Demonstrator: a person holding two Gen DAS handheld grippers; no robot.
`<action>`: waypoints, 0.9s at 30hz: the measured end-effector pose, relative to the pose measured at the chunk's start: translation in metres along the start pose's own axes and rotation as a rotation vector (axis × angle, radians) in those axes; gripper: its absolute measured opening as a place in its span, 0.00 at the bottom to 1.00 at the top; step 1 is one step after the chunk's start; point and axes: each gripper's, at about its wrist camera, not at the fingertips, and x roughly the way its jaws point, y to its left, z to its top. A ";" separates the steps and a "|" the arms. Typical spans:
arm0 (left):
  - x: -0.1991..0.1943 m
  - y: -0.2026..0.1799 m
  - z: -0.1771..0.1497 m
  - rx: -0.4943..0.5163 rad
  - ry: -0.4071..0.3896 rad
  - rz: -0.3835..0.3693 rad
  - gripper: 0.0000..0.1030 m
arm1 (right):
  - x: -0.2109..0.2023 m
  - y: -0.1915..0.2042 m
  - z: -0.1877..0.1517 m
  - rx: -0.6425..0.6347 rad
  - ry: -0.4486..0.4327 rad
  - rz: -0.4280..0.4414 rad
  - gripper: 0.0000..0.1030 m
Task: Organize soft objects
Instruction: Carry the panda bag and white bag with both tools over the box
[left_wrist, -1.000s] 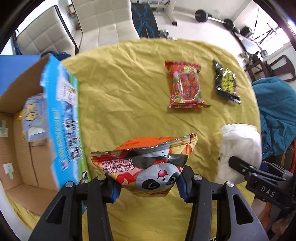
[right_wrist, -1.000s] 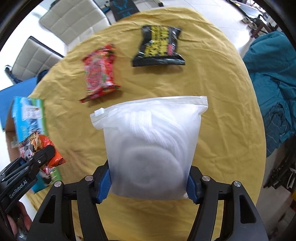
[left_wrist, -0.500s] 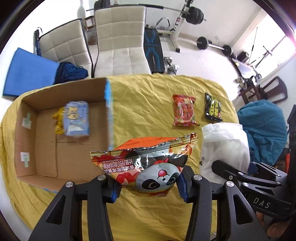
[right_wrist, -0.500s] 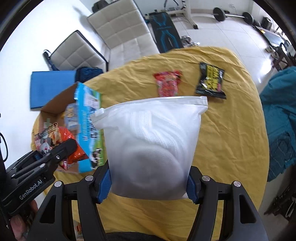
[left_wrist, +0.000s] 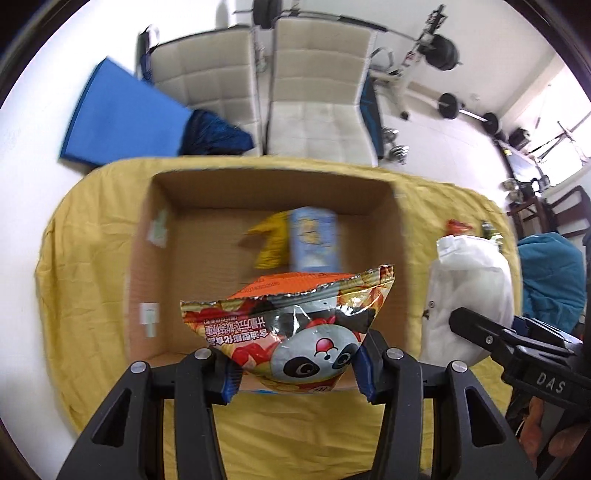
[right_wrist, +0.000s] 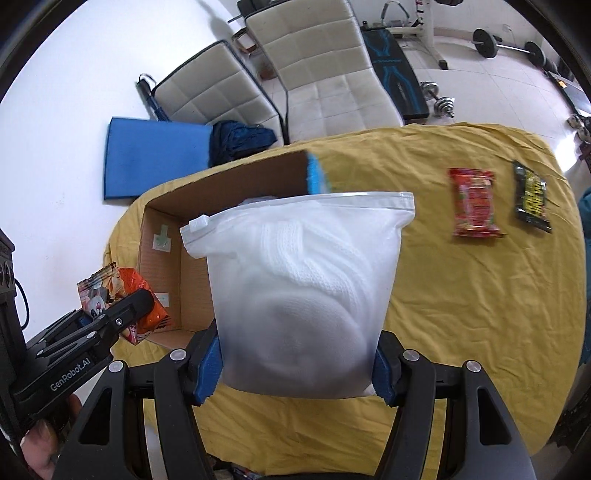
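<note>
The left hand-held gripper (left_wrist: 295, 373) pinches a panda snack bag (left_wrist: 291, 332) above the cardboard box's (left_wrist: 147, 266) near wall; the right hand-held gripper (right_wrist: 297, 363) clamps a white zip pouch (right_wrist: 303, 295) beside it. Released early, either could land outside.

You have a glossy, crinkled foil snack bag with a panda print (left_wrist: 295, 332) between matt black plastic fingers (left_wrist: 207, 373) with blue ribbed pads. Your other tool pinches a frosted, smooth plastic zip pouch (right_wrist: 306, 295) with white cable-knit fabric inside. Below lies a matt brown corrugated cardboard box (left_wrist: 207, 258) on a creased yellow cloth table cover (right_wrist: 461, 314). On that cloth, the red snack packet (right_wrist: 474, 203) and black snack packet (right_wrist: 532, 197) look shiny.
</note>
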 end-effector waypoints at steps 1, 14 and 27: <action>0.006 0.010 0.002 -0.007 0.013 0.005 0.44 | 0.010 0.009 0.001 -0.009 0.010 -0.008 0.66; 0.135 0.103 0.032 -0.078 0.254 0.019 0.44 | 0.180 0.062 -0.001 -0.003 0.264 -0.171 0.66; 0.210 0.090 0.069 0.008 0.359 0.009 0.45 | 0.228 0.057 0.004 0.002 0.303 -0.279 0.67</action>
